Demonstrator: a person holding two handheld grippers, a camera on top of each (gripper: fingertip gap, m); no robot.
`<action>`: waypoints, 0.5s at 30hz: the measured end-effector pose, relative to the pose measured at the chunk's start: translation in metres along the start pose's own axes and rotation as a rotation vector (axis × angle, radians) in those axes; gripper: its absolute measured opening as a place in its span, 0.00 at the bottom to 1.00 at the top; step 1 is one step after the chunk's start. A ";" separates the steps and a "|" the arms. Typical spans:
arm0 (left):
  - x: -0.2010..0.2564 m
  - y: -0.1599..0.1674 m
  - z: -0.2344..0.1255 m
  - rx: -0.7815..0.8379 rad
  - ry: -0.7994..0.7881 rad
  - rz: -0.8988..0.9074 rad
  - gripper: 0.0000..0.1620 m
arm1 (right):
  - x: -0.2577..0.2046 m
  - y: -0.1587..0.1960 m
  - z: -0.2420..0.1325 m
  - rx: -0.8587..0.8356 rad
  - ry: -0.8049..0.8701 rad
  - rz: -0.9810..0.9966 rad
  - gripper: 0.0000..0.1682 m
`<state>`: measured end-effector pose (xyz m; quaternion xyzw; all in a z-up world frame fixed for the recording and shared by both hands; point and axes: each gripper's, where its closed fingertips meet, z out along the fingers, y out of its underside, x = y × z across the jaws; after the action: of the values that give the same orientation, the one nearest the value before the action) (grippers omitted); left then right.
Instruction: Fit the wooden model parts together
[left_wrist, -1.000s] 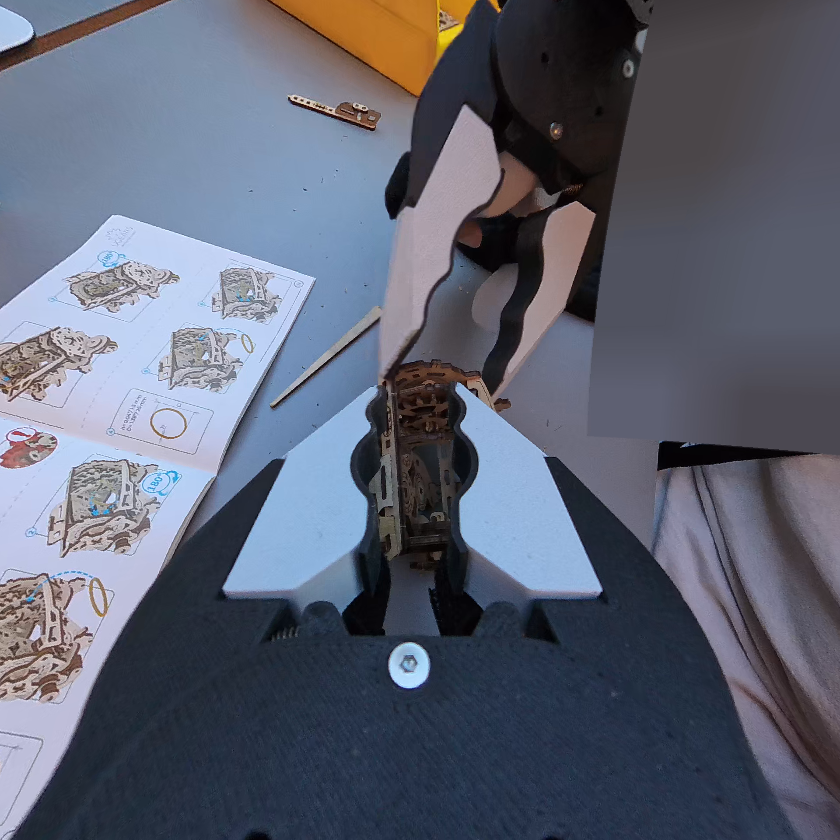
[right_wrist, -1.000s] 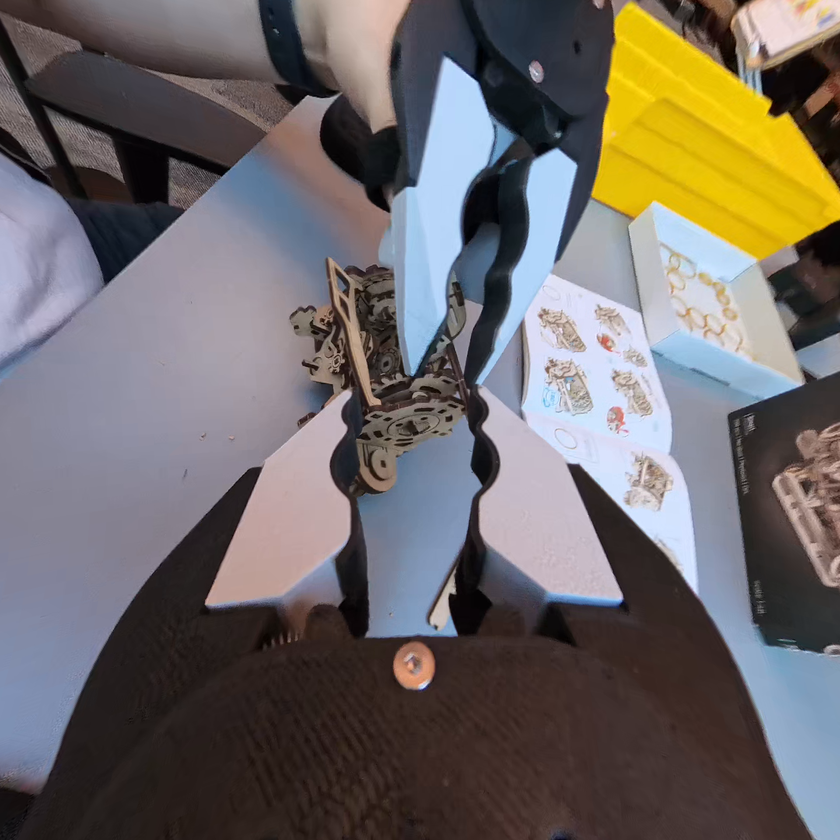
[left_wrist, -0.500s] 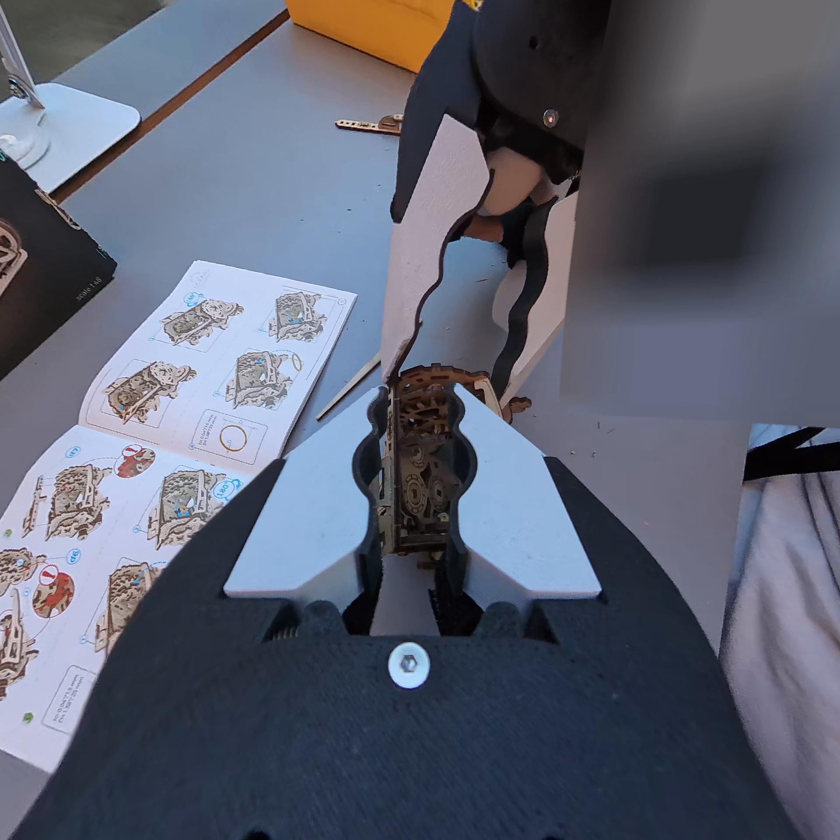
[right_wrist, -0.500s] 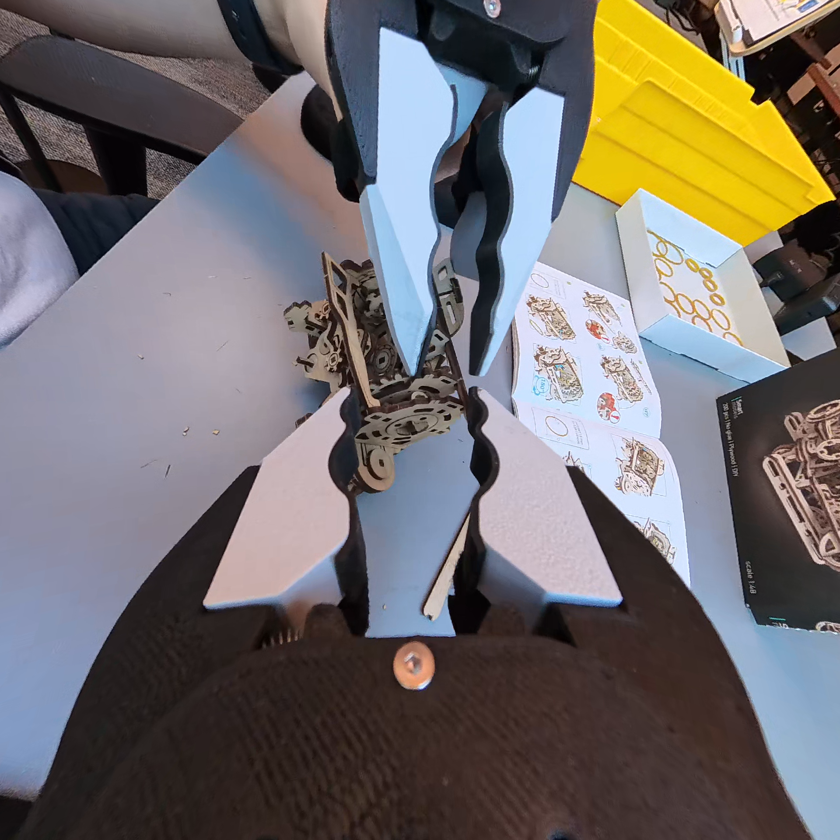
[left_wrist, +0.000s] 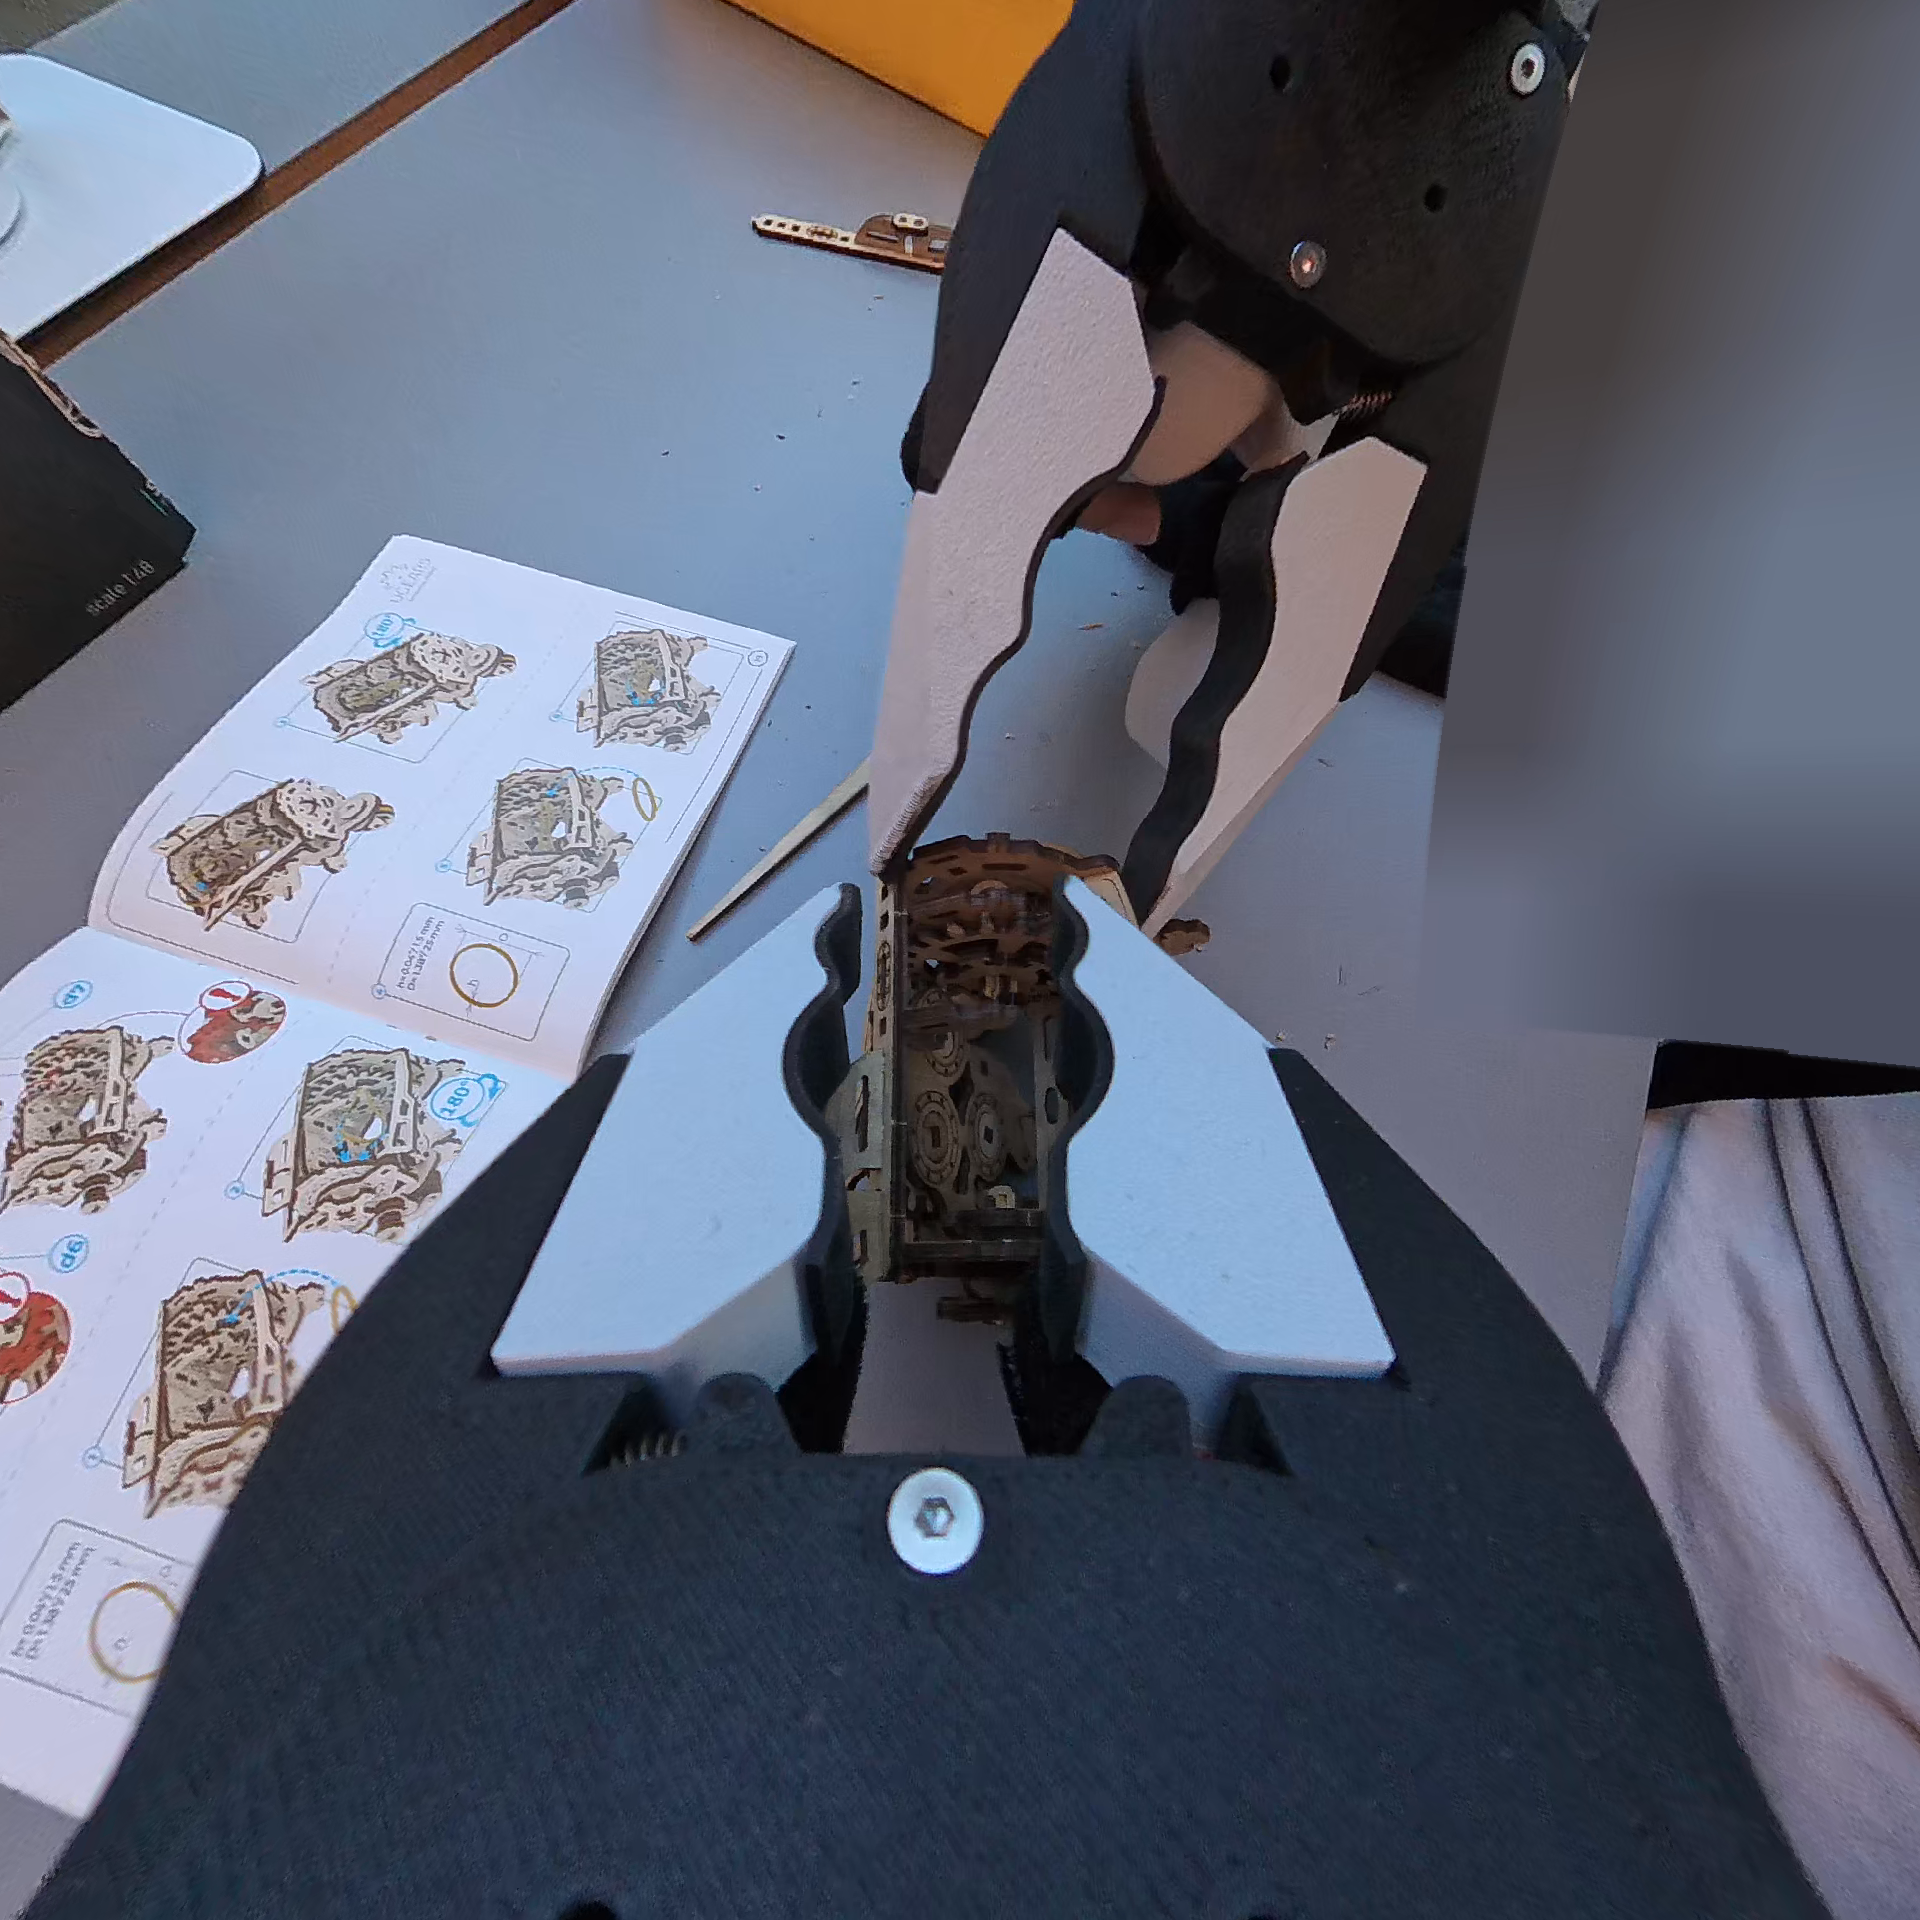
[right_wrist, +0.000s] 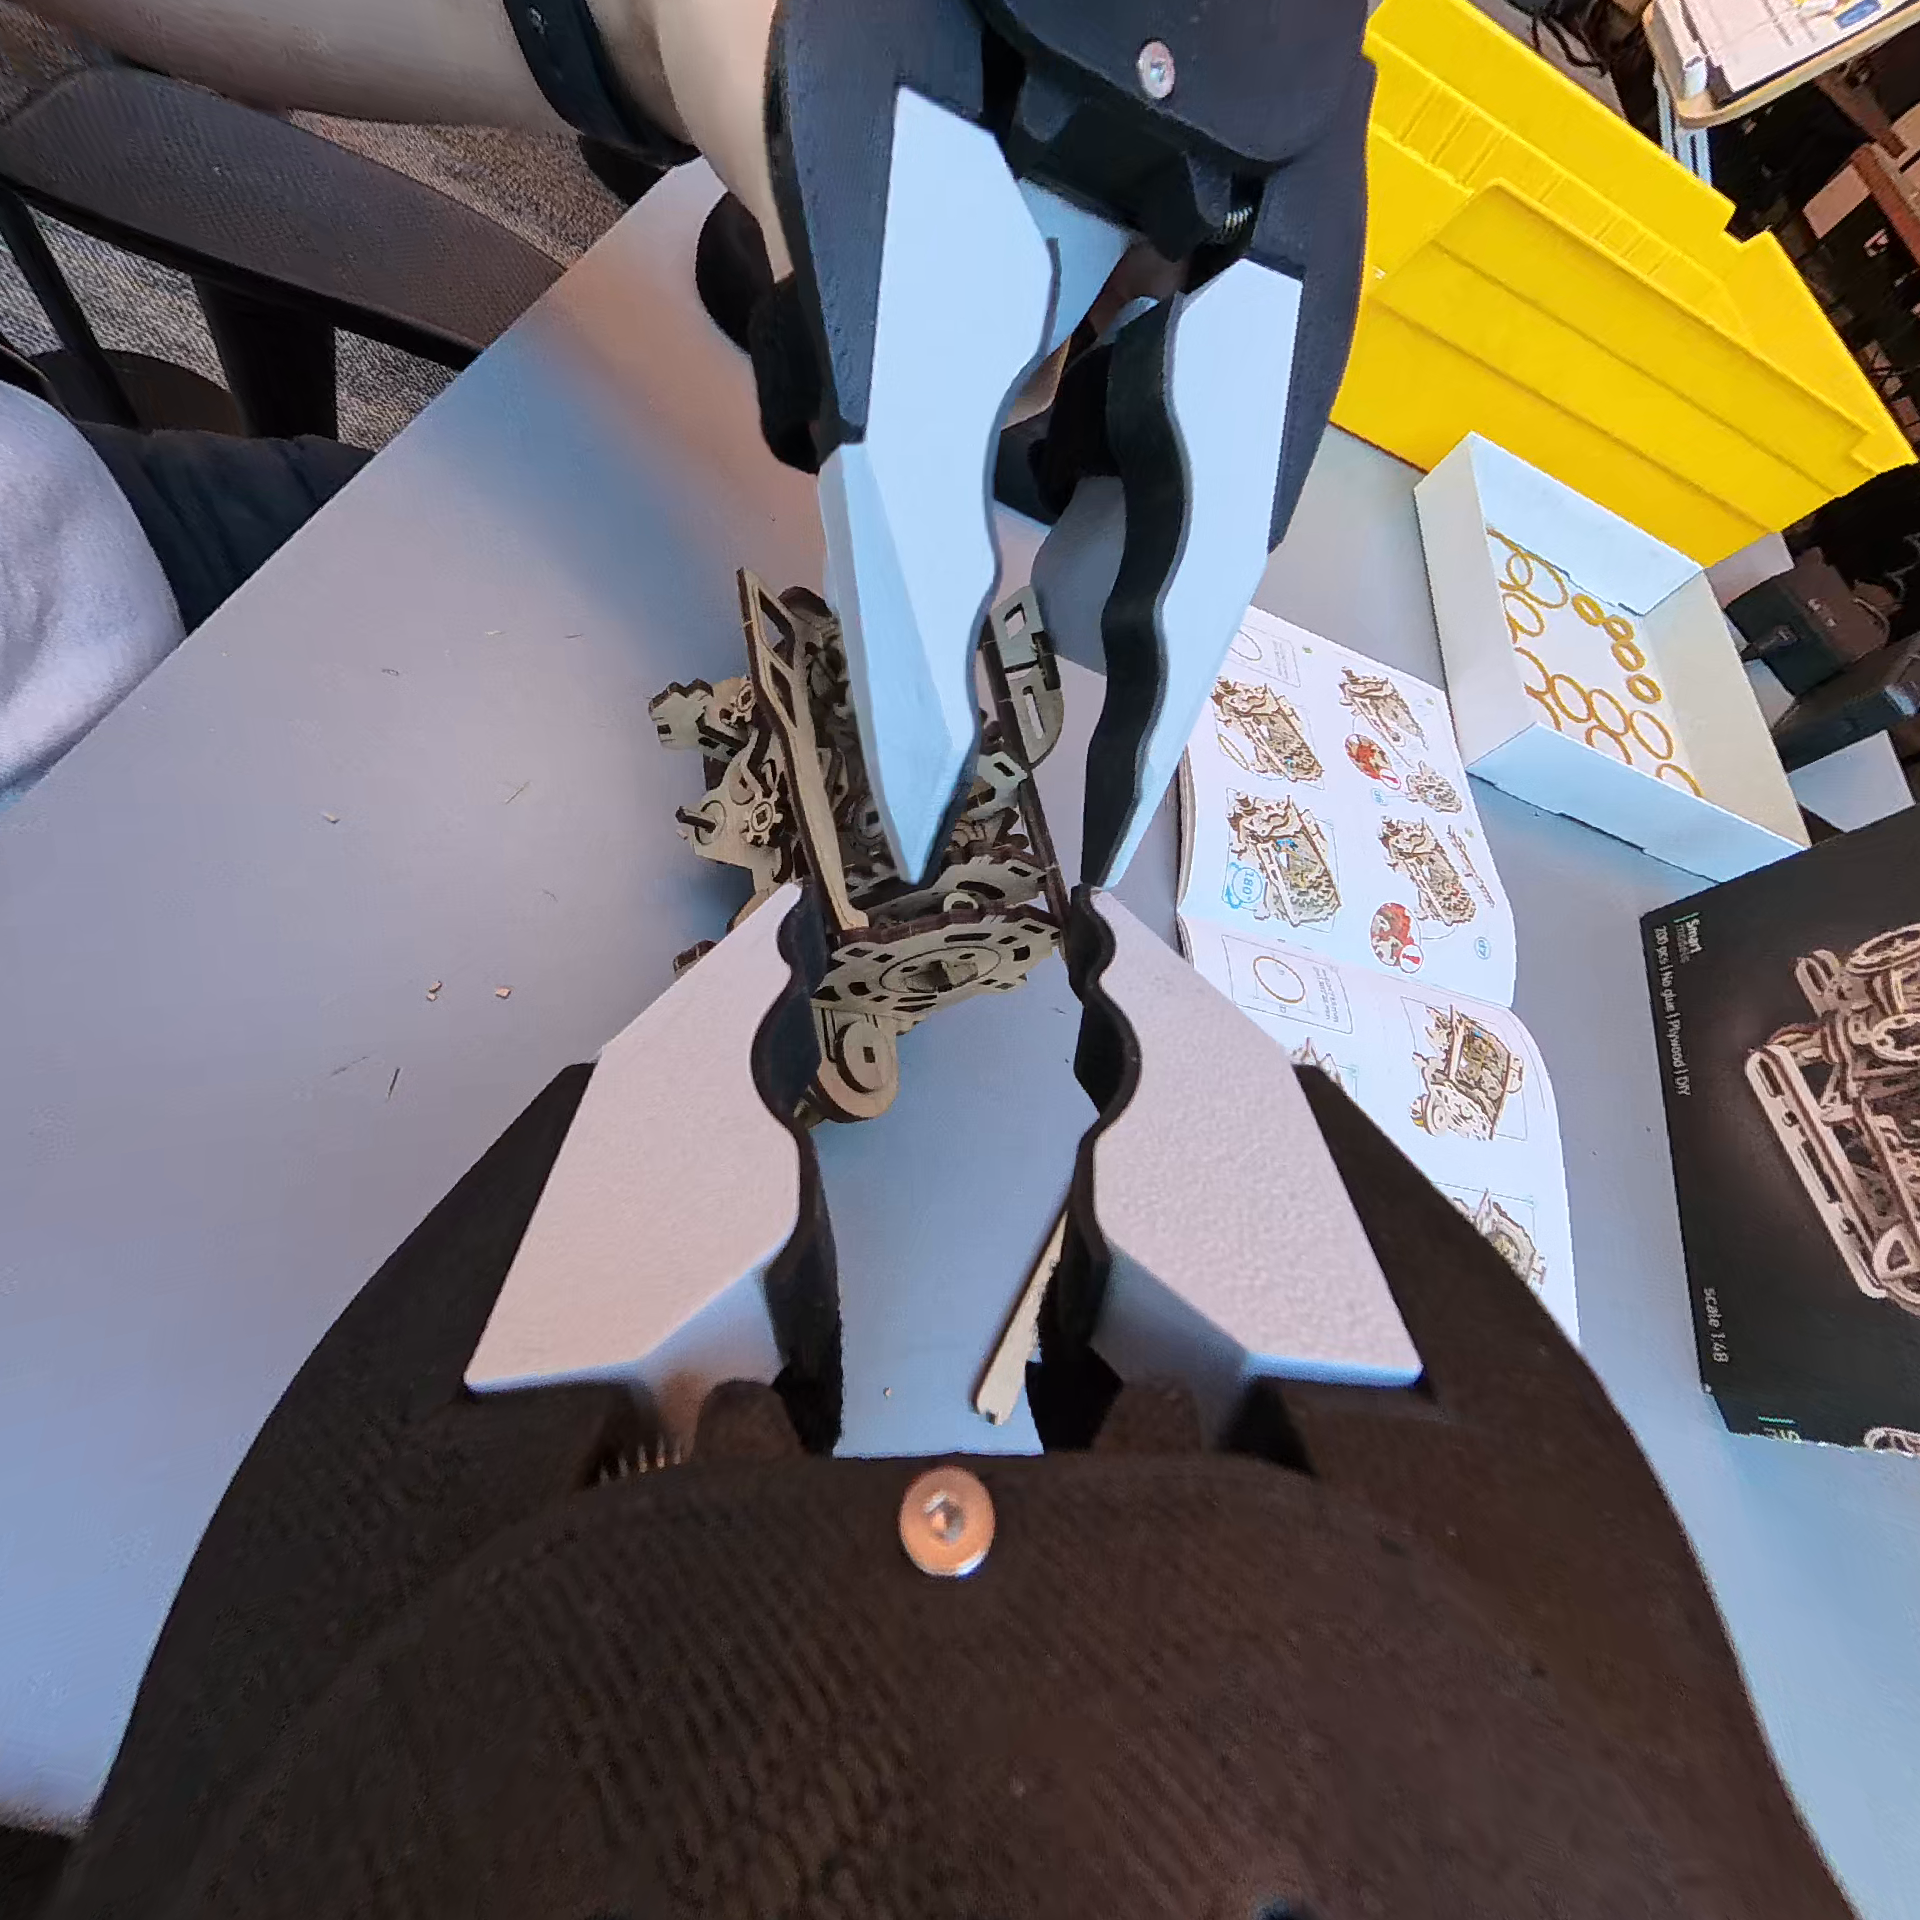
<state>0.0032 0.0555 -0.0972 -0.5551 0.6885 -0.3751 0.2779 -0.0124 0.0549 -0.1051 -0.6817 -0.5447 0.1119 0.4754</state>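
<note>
Two of my left gripper (left_wrist: 956, 914) fingers close on the wooden model (left_wrist: 961, 1081), a brown-and-tan laser-cut frame packed with small gears, held just above the grey desk (left_wrist: 540, 364) near its front edge. Its long axis runs away from me along those fingers, one fretwork end pointing at my right gripper (right_wrist: 925, 914), whose fingers stand spread across that end, one tip touching the frame, while a loose wooden sliver (right_wrist: 1023, 1314) lies on the desk between them. Beyond the model lie the open instruction booklet (right_wrist: 1351, 831), a black box (right_wrist: 1797, 1132), a white tray (right_wrist: 1558, 540) and yellow bins (right_wrist: 1621, 301) toward the far edge.
</note>
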 end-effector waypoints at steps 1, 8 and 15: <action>0.000 0.000 -0.001 0.009 0.005 -0.010 0.20 | 0.000 0.000 0.000 -0.001 0.001 -0.001 0.28; 0.000 0.002 0.000 -0.014 0.003 -0.003 0.20 | 0.000 -0.001 0.000 0.006 0.005 0.000 0.28; 0.002 0.003 -0.003 -0.032 0.001 0.010 0.15 | 0.000 -0.003 0.001 0.019 0.008 0.004 0.29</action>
<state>-0.0013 0.0549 -0.0976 -0.5557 0.6973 -0.3631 0.2704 -0.0148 0.0549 -0.1034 -0.6788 -0.5404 0.1151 0.4837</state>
